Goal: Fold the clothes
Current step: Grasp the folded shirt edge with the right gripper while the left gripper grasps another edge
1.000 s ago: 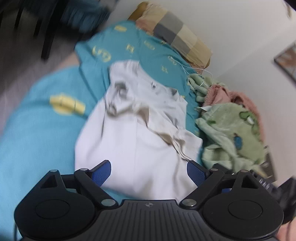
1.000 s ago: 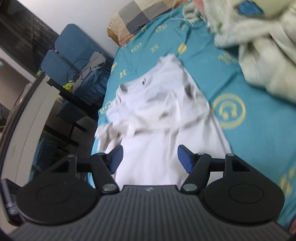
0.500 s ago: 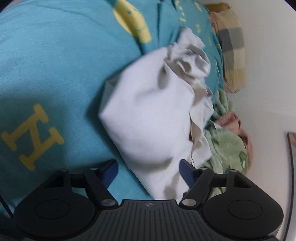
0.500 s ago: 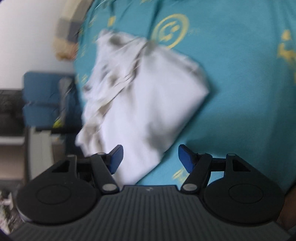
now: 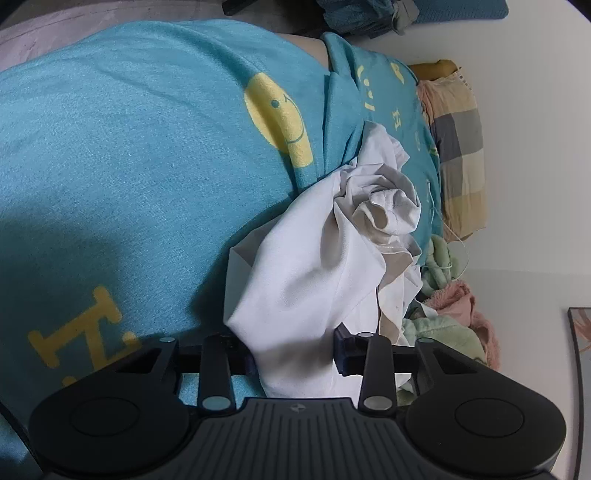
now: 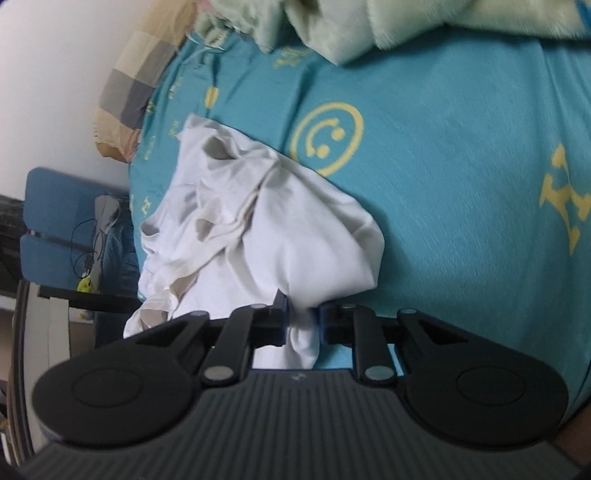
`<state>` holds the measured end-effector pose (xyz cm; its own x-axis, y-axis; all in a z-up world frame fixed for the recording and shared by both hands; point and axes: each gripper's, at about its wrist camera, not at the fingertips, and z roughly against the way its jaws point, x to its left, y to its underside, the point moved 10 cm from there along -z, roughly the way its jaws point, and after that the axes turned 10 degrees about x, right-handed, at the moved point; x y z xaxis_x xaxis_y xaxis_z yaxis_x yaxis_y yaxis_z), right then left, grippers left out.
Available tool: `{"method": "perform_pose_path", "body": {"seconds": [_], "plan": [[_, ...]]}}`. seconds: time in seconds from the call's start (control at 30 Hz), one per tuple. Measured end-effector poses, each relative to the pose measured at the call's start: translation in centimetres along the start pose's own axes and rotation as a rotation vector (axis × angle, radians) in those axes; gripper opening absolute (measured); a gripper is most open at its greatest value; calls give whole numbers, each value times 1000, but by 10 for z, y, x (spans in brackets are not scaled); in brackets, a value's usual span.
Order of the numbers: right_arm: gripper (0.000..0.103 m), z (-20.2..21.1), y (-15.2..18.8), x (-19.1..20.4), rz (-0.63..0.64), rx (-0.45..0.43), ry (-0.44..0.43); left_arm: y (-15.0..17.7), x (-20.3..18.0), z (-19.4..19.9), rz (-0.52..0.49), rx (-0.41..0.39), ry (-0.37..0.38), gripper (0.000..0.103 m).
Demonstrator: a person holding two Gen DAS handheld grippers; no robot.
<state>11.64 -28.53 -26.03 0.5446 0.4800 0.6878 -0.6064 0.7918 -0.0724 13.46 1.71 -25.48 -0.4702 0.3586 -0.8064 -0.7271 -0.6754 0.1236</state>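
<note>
A white shirt (image 5: 314, 266) lies crumpled on a teal bedspread (image 5: 129, 177) with yellow prints. My left gripper (image 5: 295, 362) has its blue pads around the shirt's near edge, with a wide bunch of cloth between them. In the right wrist view the same shirt (image 6: 280, 236) spreads away from me, and my right gripper (image 6: 303, 325) is shut tight on a narrow pinch of its near hem. The collar end (image 5: 391, 210) is bunched up at the far side.
A checked pillow (image 5: 458, 147) lies at the bed's head by the white wall. A green and pink pile of clothes (image 5: 450, 317) lies beside the shirt; it shows as pale green fleece (image 6: 369, 26) in the right view. A blue chair (image 6: 70, 225) stands beside the bed.
Both grippers moved down to the shirt's near edge and closed on it. Before, both were open above the spread shirt; the shirt is now bunched.
</note>
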Motion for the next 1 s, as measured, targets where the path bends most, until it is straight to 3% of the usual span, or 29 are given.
{"method": "perform_pose_path", "body": {"seconds": [0.23, 1.0], "plan": [[17, 11, -4, 8, 68, -45, -6, -3, -8, 2, -24, -18, 5, 24], [15, 28, -5, 30, 126, -86, -71, 3, -18, 28, -106, -55, 34, 12]]}}
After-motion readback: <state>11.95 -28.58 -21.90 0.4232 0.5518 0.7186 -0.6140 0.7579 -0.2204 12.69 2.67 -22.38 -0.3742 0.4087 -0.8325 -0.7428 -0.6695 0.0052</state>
